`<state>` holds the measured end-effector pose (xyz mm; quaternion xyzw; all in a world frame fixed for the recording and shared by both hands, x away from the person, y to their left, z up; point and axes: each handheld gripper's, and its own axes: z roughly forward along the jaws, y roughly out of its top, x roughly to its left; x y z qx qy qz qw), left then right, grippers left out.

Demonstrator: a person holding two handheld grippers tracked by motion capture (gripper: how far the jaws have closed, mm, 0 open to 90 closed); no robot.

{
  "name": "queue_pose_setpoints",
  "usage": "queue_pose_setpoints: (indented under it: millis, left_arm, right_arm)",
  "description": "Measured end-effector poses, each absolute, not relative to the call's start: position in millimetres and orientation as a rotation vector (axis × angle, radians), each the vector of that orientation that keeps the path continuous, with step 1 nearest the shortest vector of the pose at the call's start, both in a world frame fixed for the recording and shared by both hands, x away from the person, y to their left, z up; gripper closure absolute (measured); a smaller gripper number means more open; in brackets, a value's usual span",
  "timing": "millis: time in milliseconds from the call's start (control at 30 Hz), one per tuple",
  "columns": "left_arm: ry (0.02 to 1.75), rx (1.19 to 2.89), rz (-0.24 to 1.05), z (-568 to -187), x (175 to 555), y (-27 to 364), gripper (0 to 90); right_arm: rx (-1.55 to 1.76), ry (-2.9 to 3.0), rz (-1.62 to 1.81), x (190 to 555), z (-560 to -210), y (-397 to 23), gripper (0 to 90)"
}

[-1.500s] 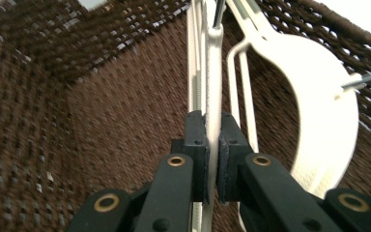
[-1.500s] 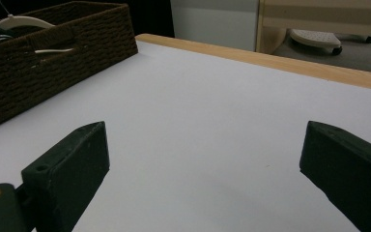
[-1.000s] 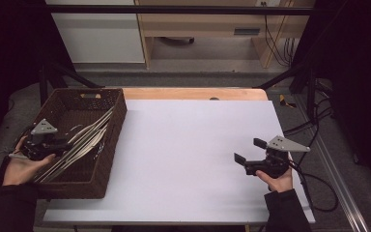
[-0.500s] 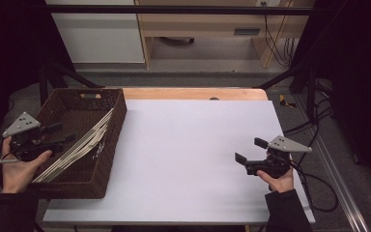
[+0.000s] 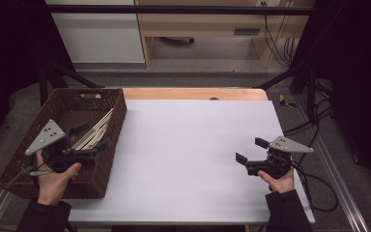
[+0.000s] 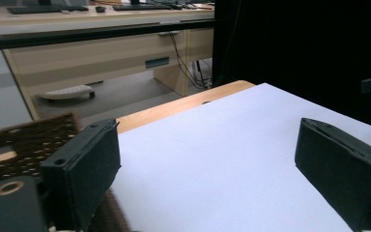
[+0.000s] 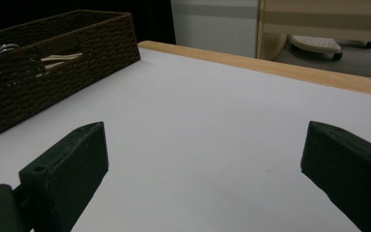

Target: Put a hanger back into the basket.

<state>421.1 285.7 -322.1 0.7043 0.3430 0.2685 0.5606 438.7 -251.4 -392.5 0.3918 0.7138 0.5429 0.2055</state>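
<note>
In the woven rectangular basket (image 5: 14, 164), thin flat pale sticks (image 5: 94, 134) lie bundled.

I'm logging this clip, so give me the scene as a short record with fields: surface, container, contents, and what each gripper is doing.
surface: white table with a wooden strip along its far edge
container: brown woven basket on the table's left side
contents: a bundle of pale flat sticks lying in the basket
left gripper: open, above the basket, over the sticks, holding nothing
right gripper: open, near the table's right edge, holding nothing
</note>
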Motion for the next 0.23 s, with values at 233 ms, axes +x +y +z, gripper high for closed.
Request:
queue_pose_setpoints:
  millis: [233]
  left_arm:
    - [0.840, 1.691, 0.585, -343.3, 425.5, 265.8, 7.1]
  right_arm:
    - [1.090, 1.975, 1.528, 437.0, -390.7, -256.4, 2.7]
